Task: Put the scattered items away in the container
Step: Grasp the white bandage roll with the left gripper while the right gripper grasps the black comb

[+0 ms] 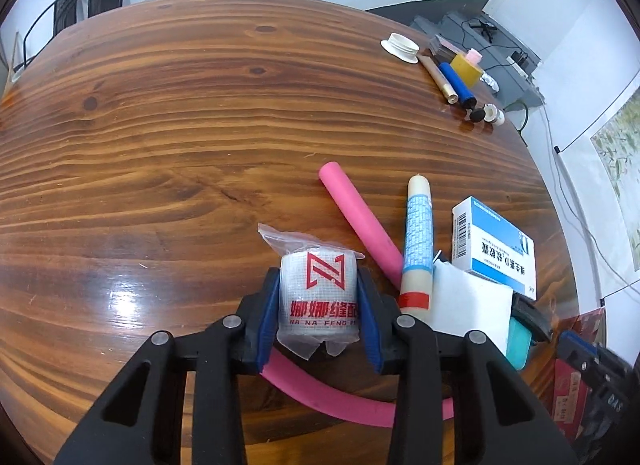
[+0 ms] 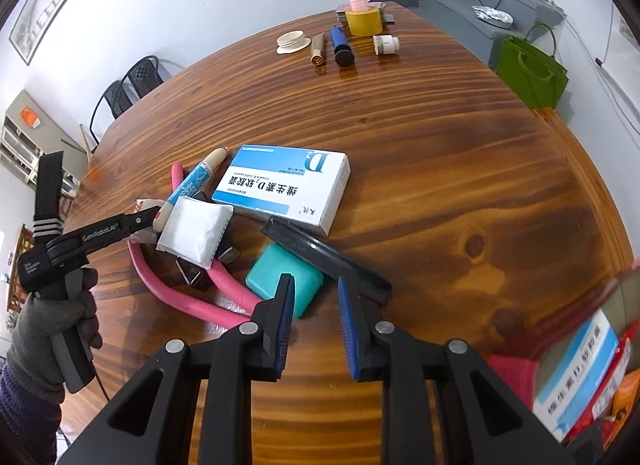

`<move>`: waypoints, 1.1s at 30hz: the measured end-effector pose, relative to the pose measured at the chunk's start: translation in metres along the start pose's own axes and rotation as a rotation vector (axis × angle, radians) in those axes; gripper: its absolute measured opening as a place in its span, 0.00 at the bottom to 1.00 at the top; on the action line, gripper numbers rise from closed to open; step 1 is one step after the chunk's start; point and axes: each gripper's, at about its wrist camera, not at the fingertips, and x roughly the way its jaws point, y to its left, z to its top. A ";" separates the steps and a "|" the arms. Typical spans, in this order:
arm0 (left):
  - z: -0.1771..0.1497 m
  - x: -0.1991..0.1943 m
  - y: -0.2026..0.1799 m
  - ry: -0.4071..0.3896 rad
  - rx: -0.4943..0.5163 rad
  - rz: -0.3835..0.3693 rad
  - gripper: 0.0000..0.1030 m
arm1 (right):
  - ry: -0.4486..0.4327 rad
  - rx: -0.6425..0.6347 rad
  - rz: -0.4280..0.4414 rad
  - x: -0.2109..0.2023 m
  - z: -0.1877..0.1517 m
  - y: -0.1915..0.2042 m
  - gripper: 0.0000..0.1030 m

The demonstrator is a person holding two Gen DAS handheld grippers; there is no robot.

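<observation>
My left gripper (image 1: 318, 277) is shut on a white mesh roll (image 1: 318, 297) in clear plastic with red print; both blue pads press on its sides, just above the table. From the right wrist view the left gripper (image 2: 140, 221) reaches into the pile, held by a gloved hand (image 2: 52, 329). My right gripper (image 2: 314, 279) hovers over a teal case (image 2: 286, 285) with a narrow gap between its fingers and nothing in it. The red container (image 2: 560, 385) sits blurred at lower right and holds a blue-and-white box.
The pile holds a pink foam tube (image 1: 360, 217), a beige tube with a blue label (image 1: 418, 241), a blue-and-white medicine box (image 2: 284, 189), a white packet (image 2: 196, 229) and a black bar (image 2: 328, 261). Far across stand a yellow tape roll (image 2: 364, 23) and small items. A green bag (image 2: 532, 73) hangs beyond the edge.
</observation>
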 end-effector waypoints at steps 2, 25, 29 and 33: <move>-0.001 -0.002 0.002 -0.006 0.005 0.008 0.38 | -0.002 -0.014 -0.008 0.004 0.004 0.001 0.24; -0.015 -0.047 0.010 -0.060 -0.041 0.014 0.38 | 0.087 -0.124 0.036 0.039 0.005 0.008 0.22; -0.022 -0.056 0.004 -0.063 -0.030 0.010 0.38 | 0.090 -0.104 0.046 0.032 -0.005 0.006 0.18; -0.029 -0.064 -0.003 -0.066 -0.023 0.009 0.38 | 0.083 -0.050 0.089 0.020 -0.014 -0.002 0.18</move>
